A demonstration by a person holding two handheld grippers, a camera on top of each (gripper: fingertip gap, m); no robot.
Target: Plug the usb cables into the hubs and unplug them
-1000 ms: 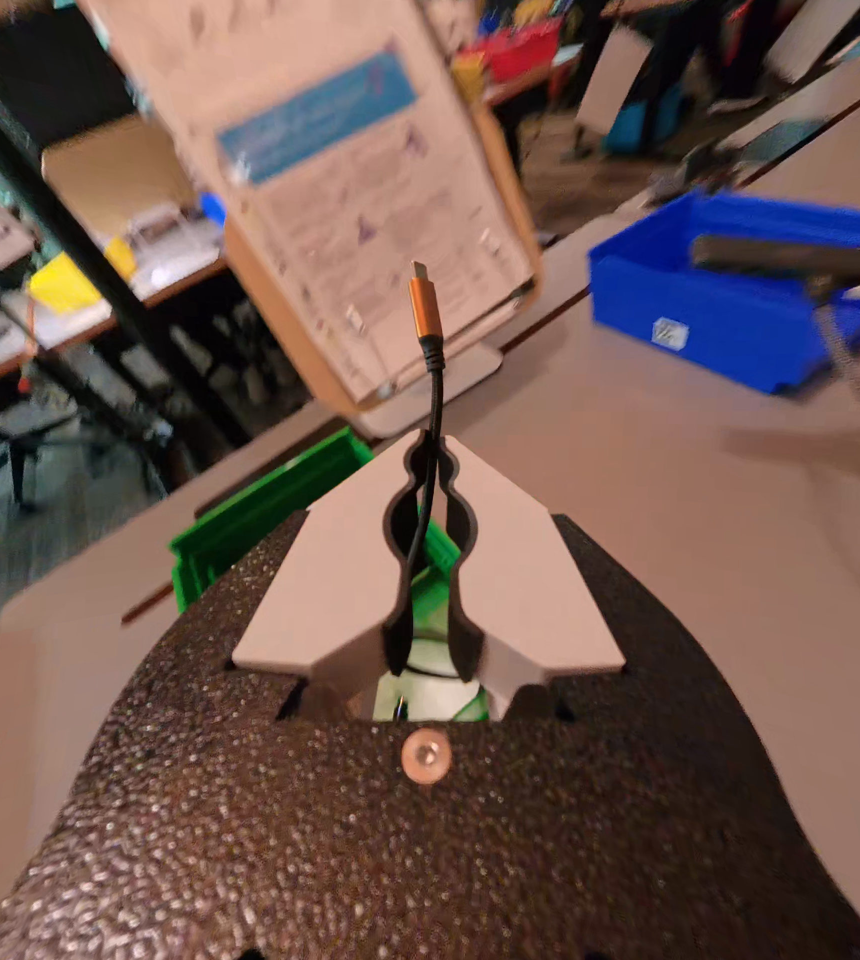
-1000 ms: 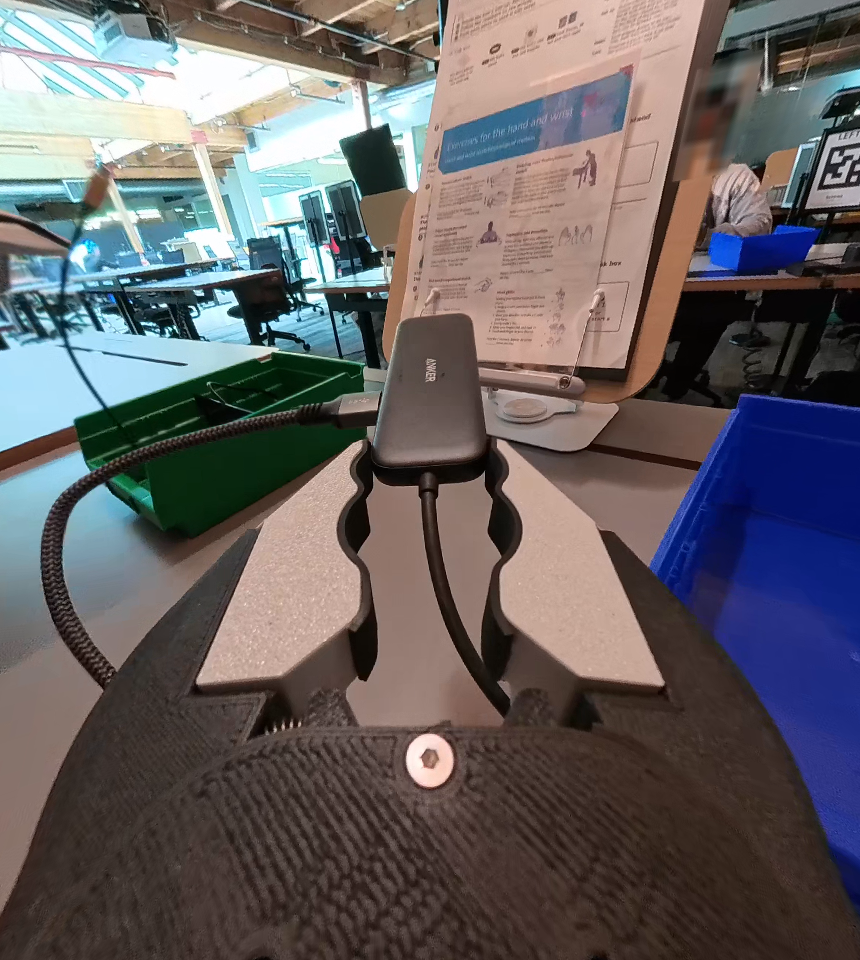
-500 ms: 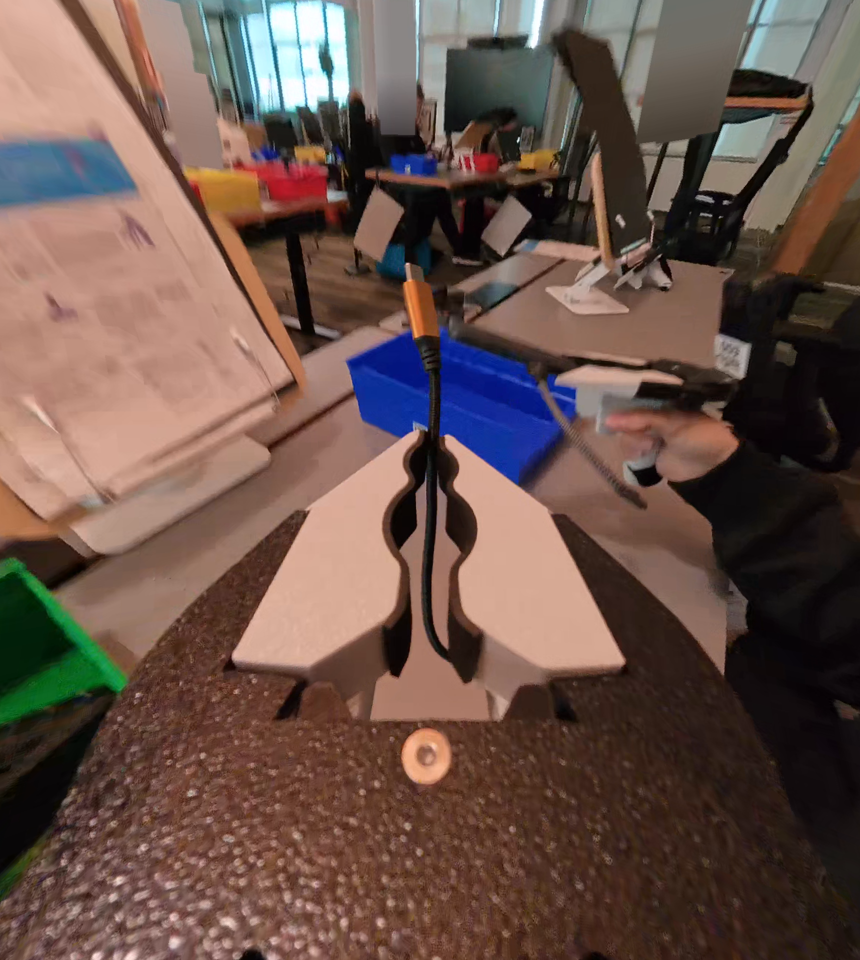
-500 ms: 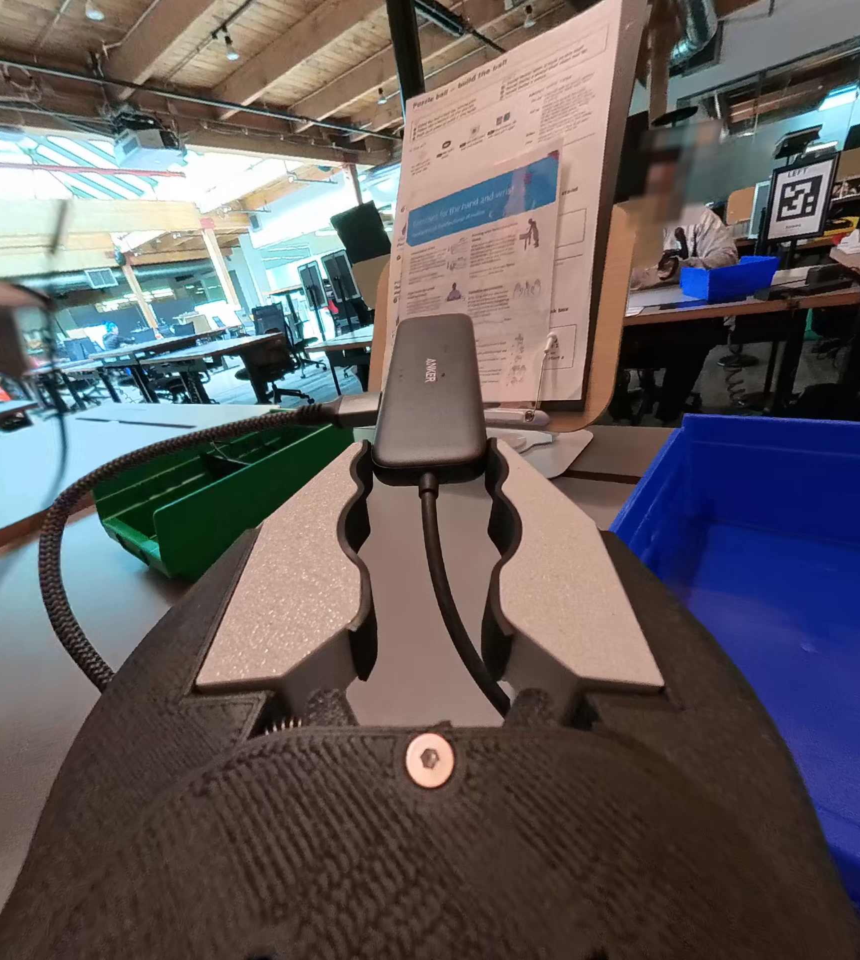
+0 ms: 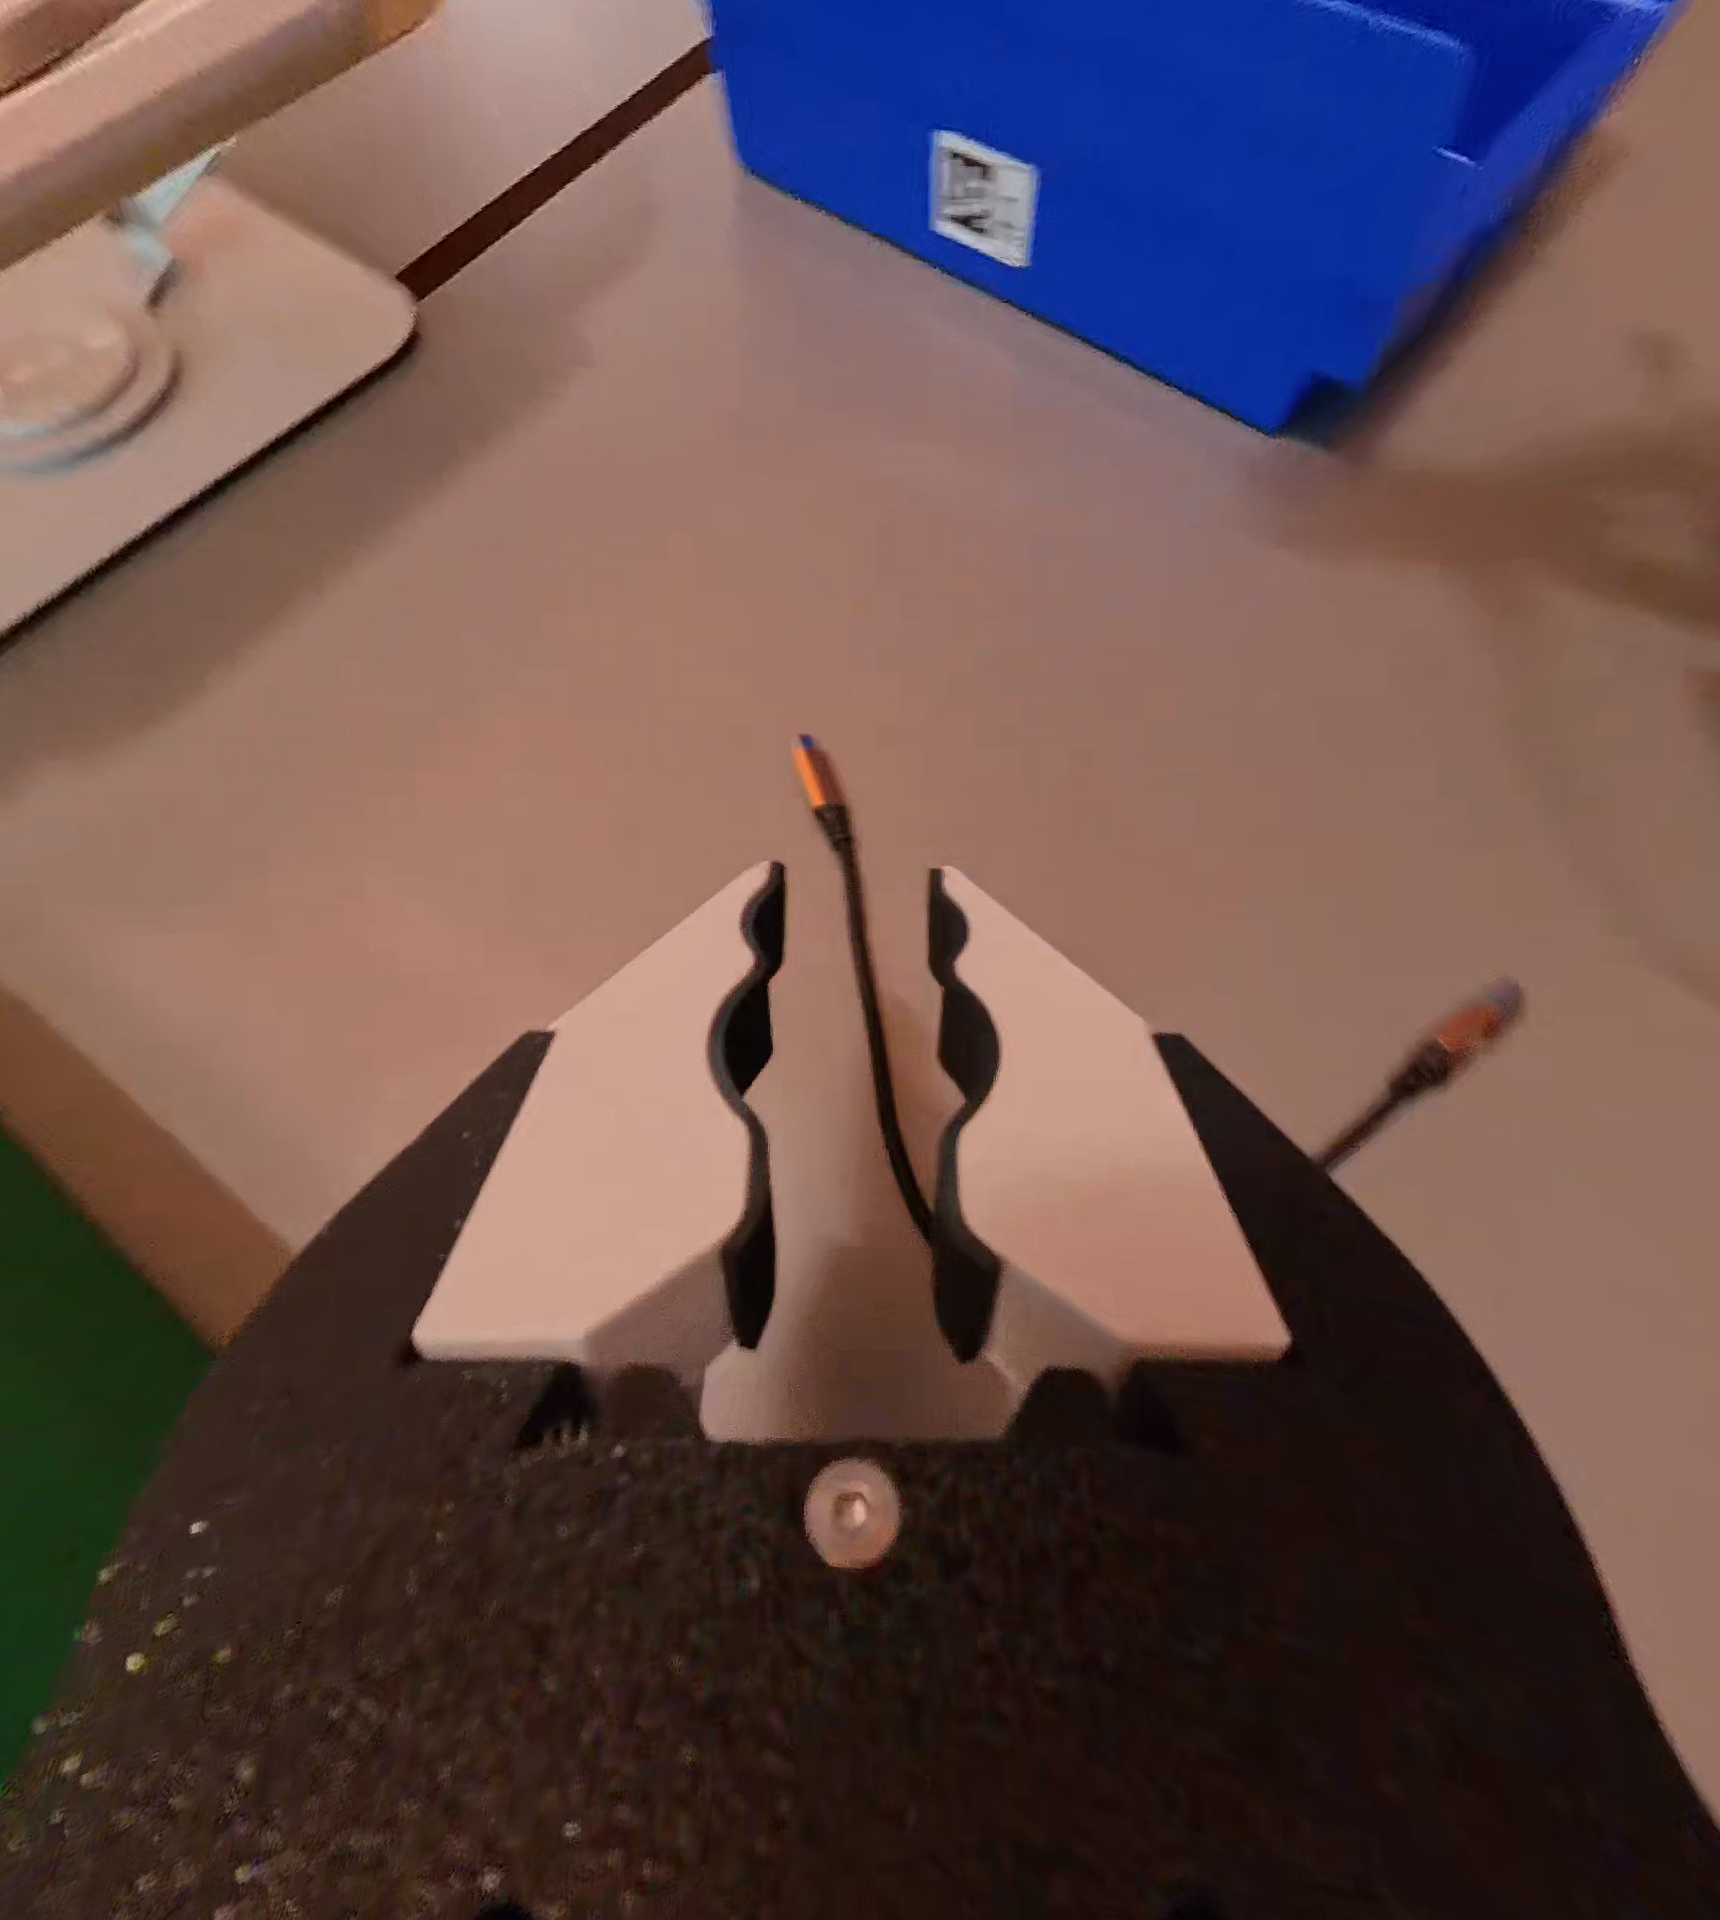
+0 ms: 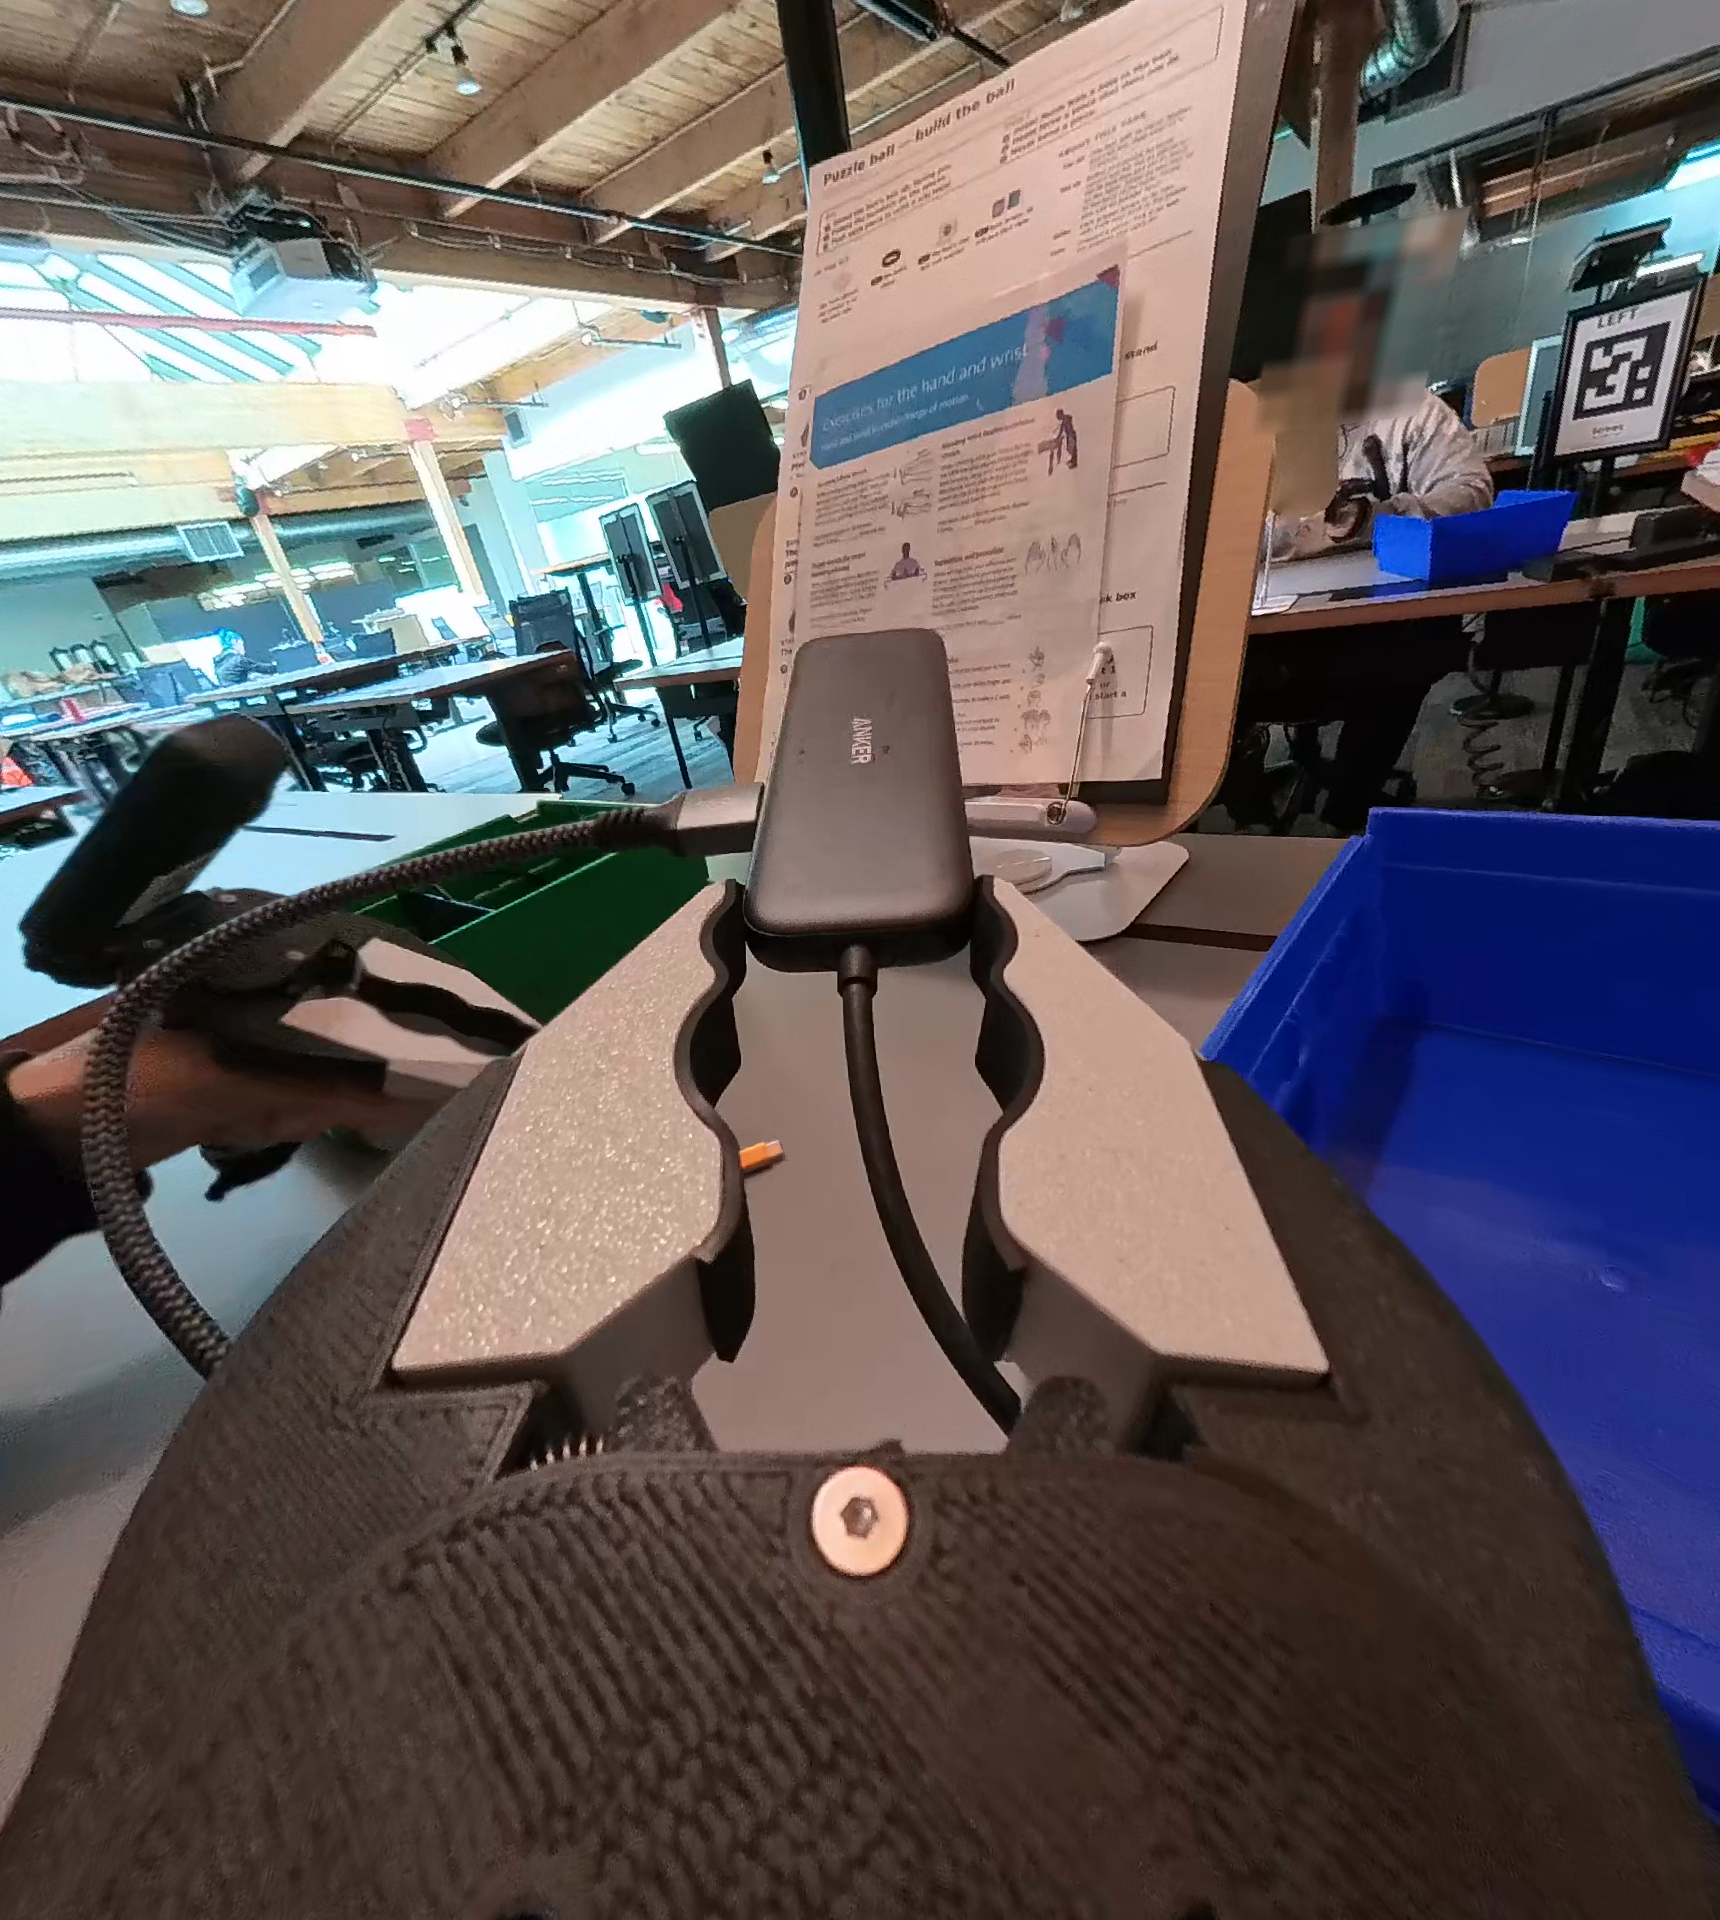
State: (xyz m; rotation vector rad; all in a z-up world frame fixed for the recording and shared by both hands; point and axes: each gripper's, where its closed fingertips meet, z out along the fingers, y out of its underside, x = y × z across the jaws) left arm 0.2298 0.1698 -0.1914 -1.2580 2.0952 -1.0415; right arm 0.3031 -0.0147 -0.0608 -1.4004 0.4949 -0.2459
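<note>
My left gripper (image 5: 856,873) is open and points down at the table. A thin black cable with an orange plug (image 5: 814,774) lies on the table in the gap between its fingers, not gripped. Its other orange plug (image 5: 1469,1023) lies to the right. My right gripper (image 6: 856,904) is shut on a dark grey USB hub (image 6: 861,769) and holds it above the table. A braided cable (image 6: 212,977) is plugged into the hub's left side. One orange plug (image 6: 760,1153) shows on the table below the hub. The left gripper (image 6: 368,1029) also shows in the right wrist view.
A blue bin (image 6: 1562,1143) stands at the right and also shows in the left wrist view (image 5: 1147,156). A green bin (image 6: 544,925) stands at the left. A document stand (image 6: 991,468) is behind the hub, and its base (image 5: 108,395) rests on the table.
My left gripper swung down towards the table and opened, letting go of the orange-plug cable, which now lies on the table. My right gripper still holds the hub.
</note>
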